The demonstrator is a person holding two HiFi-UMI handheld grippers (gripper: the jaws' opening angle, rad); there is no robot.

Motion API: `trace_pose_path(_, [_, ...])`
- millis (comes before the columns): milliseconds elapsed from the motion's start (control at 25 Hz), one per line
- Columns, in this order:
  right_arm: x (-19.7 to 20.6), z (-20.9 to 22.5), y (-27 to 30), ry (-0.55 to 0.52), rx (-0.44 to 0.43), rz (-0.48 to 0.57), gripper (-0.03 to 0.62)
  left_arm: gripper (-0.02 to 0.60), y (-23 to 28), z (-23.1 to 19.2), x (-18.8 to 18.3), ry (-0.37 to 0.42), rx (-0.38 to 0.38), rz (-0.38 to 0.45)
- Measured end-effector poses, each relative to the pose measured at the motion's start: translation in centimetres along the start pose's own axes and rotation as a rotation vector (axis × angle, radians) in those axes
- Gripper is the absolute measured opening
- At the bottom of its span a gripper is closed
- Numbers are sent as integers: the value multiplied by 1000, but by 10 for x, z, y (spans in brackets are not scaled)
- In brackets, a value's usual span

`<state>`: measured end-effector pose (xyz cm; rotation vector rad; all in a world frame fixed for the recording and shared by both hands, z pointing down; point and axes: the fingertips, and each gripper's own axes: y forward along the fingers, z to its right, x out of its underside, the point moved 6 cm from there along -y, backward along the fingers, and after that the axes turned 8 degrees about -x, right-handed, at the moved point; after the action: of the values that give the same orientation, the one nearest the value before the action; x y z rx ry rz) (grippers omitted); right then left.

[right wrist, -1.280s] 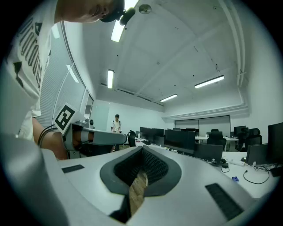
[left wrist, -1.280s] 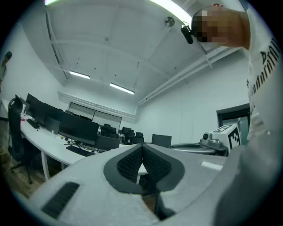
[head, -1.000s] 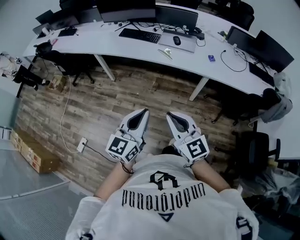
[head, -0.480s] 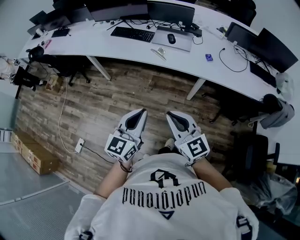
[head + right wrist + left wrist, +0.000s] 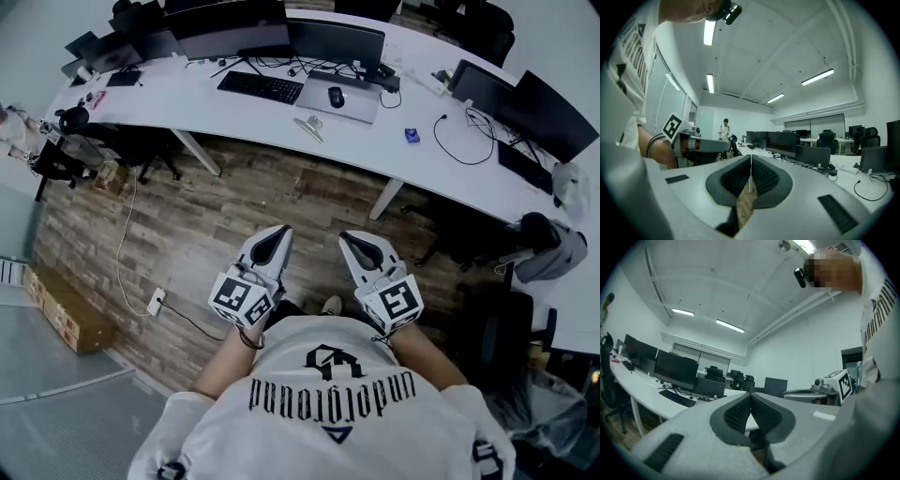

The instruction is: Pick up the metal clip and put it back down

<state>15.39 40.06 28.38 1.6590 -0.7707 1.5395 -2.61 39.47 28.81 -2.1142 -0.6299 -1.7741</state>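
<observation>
Task not yet begun; the step in hand is the approach. What we take for the metal clip (image 5: 307, 127), too small to be sure, is a small silvery piece lying on the white bench (image 5: 234, 114) near its front edge, right of the keyboard (image 5: 261, 86). It is untouched and well apart from both tools. We note the person standing back on the wooden floor (image 5: 225, 211), forearms tucked in against the chest. The left tool (image 5: 277, 232) and right tool (image 5: 347, 240) are held side by side, near each other but apart. Their noses point forward toward the bench and their marker cubes sit nearest the body. In the left gripper view the ribbed pads meet at the tip with nothing between them, so that tool is closed and empty. The right gripper view shows the same, pads together on a thin seam, only floor visible below them. Next move, in our judgement: step up to the bench, carry one tool out over the clip, spread its jaws, and come down to straddle the piece
</observation>
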Motion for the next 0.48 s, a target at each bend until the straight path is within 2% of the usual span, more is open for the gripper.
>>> trace_pose_path(480, [1, 24, 0, 5, 17, 12, 15, 12, 38, 8, -4, 38, 53, -8])
